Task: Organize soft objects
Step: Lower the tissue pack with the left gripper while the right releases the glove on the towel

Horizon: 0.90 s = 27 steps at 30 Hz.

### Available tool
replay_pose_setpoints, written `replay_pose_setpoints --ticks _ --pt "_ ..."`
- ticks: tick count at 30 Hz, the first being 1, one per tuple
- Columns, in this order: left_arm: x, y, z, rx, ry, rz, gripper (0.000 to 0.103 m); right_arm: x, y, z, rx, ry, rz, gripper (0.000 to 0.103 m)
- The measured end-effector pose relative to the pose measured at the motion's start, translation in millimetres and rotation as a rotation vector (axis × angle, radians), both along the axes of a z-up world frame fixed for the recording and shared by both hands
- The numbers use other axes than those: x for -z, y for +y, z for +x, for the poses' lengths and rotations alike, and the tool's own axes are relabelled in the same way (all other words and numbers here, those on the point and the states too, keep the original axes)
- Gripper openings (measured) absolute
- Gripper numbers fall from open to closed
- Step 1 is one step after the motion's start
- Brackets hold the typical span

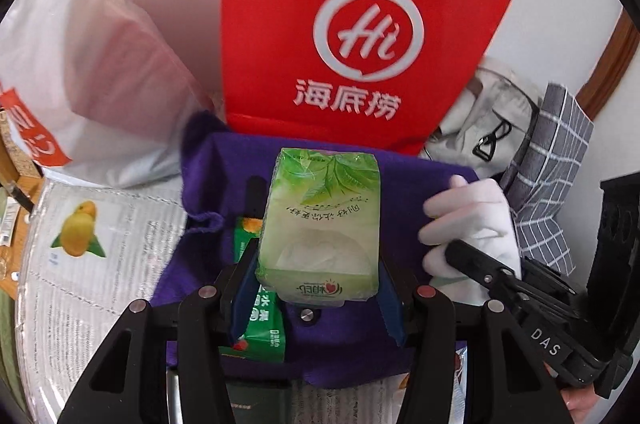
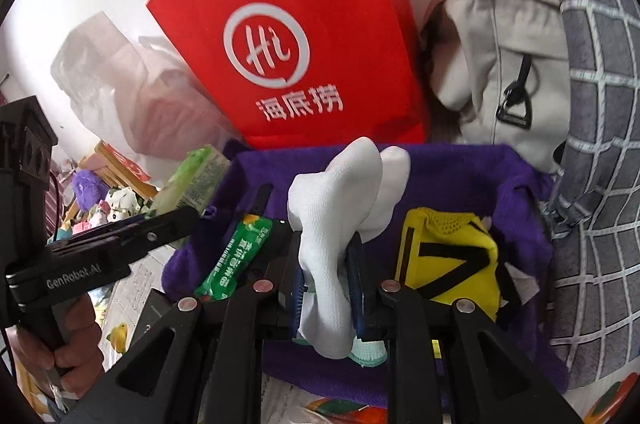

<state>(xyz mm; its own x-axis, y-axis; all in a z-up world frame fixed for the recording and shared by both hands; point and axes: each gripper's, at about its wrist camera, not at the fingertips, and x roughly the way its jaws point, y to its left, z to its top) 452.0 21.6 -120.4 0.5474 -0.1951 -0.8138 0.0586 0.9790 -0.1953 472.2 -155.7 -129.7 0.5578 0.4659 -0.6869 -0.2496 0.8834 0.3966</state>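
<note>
Clamping tissue pack (image 1: 320,224) | left hand-held gripper (image 1: 318,288) | right hand-held gripper (image 2: 326,276) pinching white socks (image 2: 340,207)

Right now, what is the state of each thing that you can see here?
Left gripper: shut on tissue pack.
Tissue pack: held above purple cloth.
Right gripper: shut on white socks.
White socks: held, toes up.
Purple cloth: spread out.
Red bag: standing behind.
Yellow item: lying on cloth.

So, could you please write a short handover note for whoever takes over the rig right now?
Left gripper: shut on a green tissue pack, above the purple fabric bin.
Right gripper: grips white socks above the same bin.
Already in the bin: a green snack packet and a yellow mesh item.
Left: put the tissues and socks in.
</note>
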Motion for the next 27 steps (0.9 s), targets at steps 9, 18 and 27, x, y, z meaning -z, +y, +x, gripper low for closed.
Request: replay_pose_setpoints --ticks 9,18,27 --pt "28.2 15.1 15.4 -0.036 0.086 0.030 0.051 26.0 4.3 6.8 -0.006 0.083 -0.052 0.021" --pt "36.7 19.9 20.5 -0.034 0.115 0.001 0.051 29.9 -13.5 2.8 0.032 0.103 -0.068 0.053" --pt "34.4 23.1 21.7 -0.026 0.115 -0.021 0.051 6.4 -25.1 -14.3 0.053 0.059 -0.074 0.055"
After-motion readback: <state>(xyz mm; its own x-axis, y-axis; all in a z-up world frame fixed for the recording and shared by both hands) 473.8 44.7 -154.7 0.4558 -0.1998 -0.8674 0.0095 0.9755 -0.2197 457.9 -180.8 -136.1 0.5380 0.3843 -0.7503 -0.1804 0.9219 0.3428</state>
